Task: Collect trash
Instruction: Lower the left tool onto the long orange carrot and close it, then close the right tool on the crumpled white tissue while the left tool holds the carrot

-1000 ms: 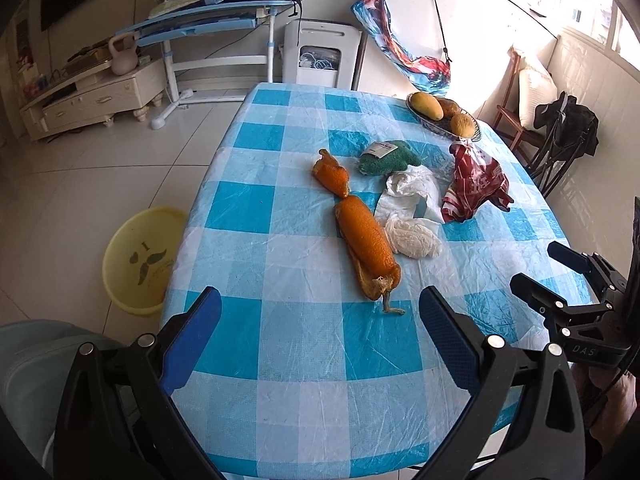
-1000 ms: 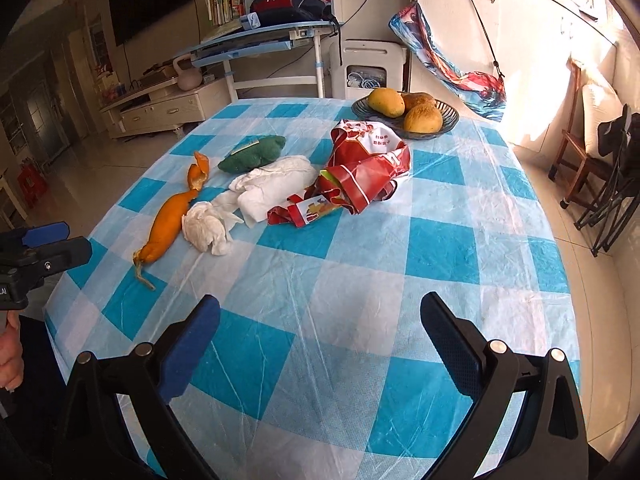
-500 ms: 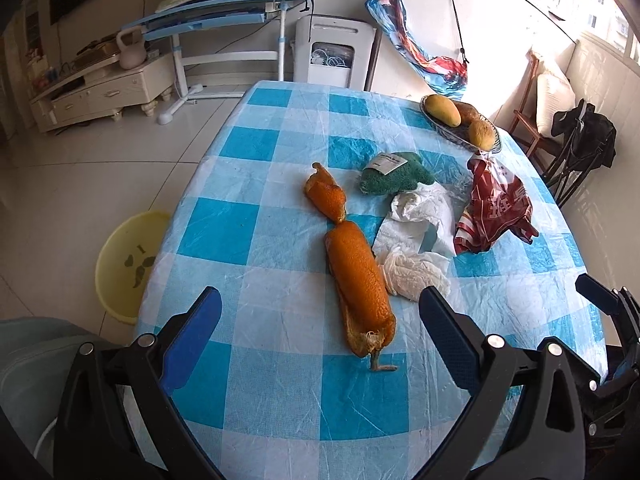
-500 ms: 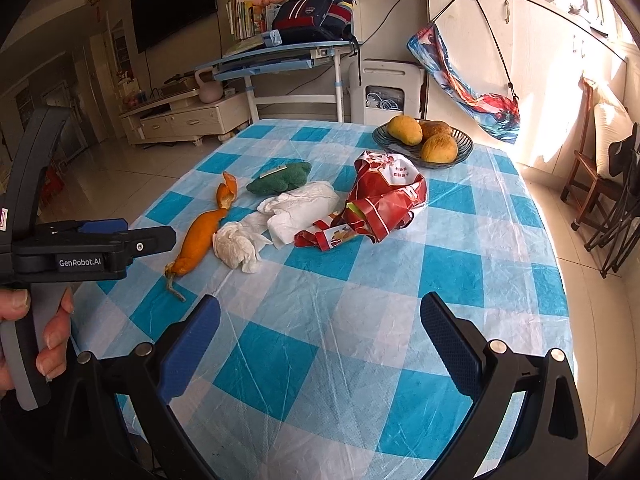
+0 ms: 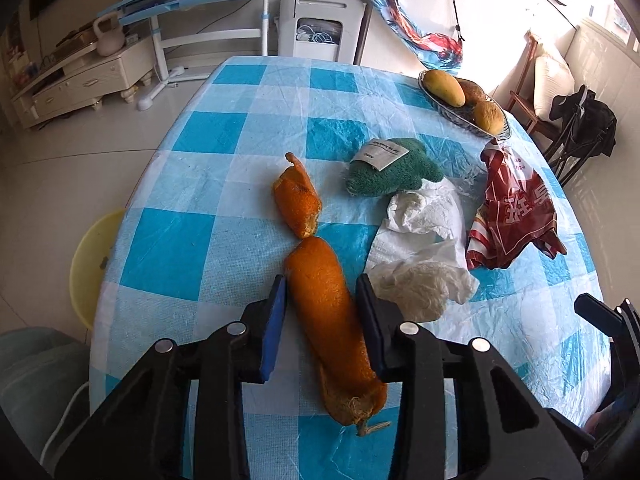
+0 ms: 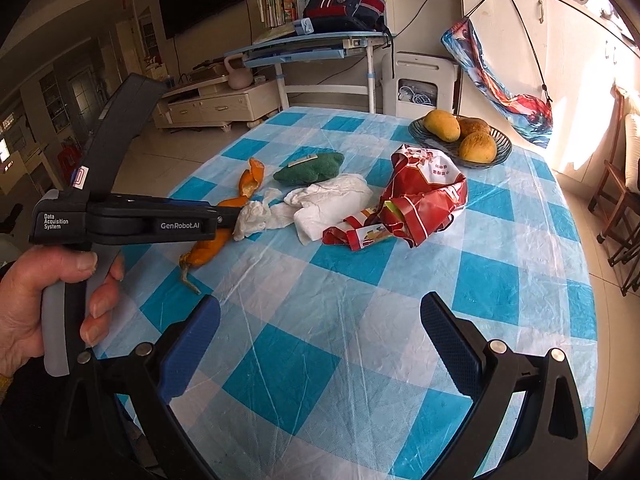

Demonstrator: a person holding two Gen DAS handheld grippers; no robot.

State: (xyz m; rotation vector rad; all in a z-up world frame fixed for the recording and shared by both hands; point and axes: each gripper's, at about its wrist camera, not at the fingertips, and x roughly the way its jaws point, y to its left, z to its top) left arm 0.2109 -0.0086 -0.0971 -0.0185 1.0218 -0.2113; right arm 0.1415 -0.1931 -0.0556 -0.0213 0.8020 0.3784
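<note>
The left gripper (image 5: 322, 308) is down over the long orange peel (image 5: 334, 328) at the near end of the table (image 5: 192, 248) - its jaws have just been closing & now stand narrow w/ the peel between them, the blue pads right at the peel's 2 sides; whether they actually press it I can't tell. The peel lies lengthwise on the blue-and-white checked cloth, its stringy tip pointing to the near edge. Just past its far end lies a 2nd, shorter piece of peel (image 5: 298, 202), curled, almost touching. Right of the long peel, just beside the gripper's right finger, sits a crumpled white tissue (image 5: 420, 286), w/ a bigger white wad (image 5: 428, 216) touching behind it. Farther back is a green cloth (image 5: 390, 174) w/ a white label on top, & to the right a crumpled red wrapper (image 5: 512, 216). At the far right corner a dark bowl (image 6: 502, 156) holds 3 yellow-brown fruits. The right gripper (image 6: 320, 344) hovers over bare cloth nearer the table's right side, jaws wide, nothing between them - well apart from the trash. In its view a hand (image 6: 44, 296) grips the left gripper's handle. A yellow basin (image 5: 90, 268) sits on the floor left of the table.
</note>
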